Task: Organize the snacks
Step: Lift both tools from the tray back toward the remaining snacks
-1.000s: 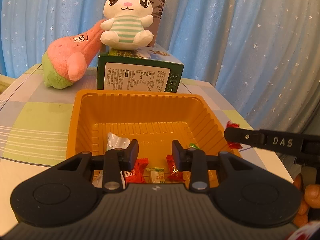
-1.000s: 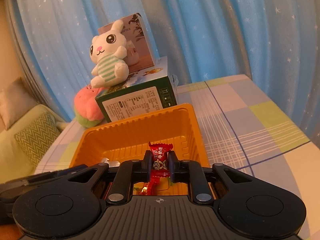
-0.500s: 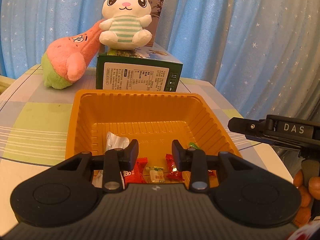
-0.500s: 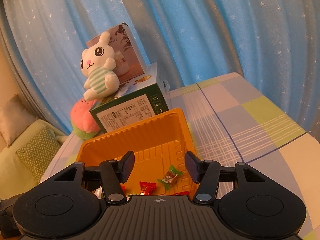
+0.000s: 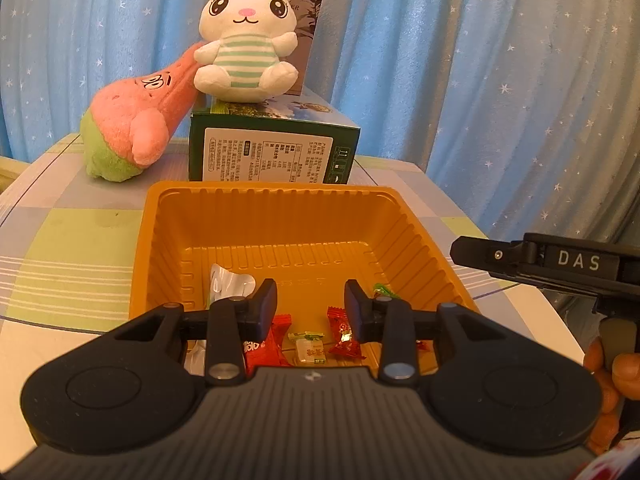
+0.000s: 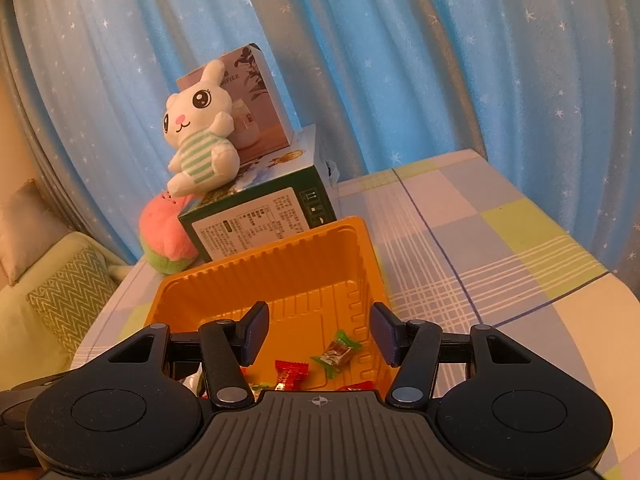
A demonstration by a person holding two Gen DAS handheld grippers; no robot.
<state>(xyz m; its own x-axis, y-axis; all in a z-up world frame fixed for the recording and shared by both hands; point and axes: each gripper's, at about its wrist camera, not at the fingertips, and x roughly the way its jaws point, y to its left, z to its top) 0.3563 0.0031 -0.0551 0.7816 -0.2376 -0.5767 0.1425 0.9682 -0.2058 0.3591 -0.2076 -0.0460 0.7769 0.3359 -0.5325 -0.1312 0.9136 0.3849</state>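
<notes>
Right gripper (image 6: 320,330) jaws have just been opening, nothing between them, above tray (image 6: 224,276); left gripper (image 5: 310,306) slightly parted, empty; candies (image 5: 344,330) lie in tray; retreat is best made straight up, clear of rim.

Checked table (image 5: 68,248) bears tray (image 5: 256,200) (orange), box (image 5: 272,152), plush (image 5: 128,132)

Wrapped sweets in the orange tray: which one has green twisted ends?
The brown-bodied sweet near the tray's right wall; the others are red, white or pale.
</notes>
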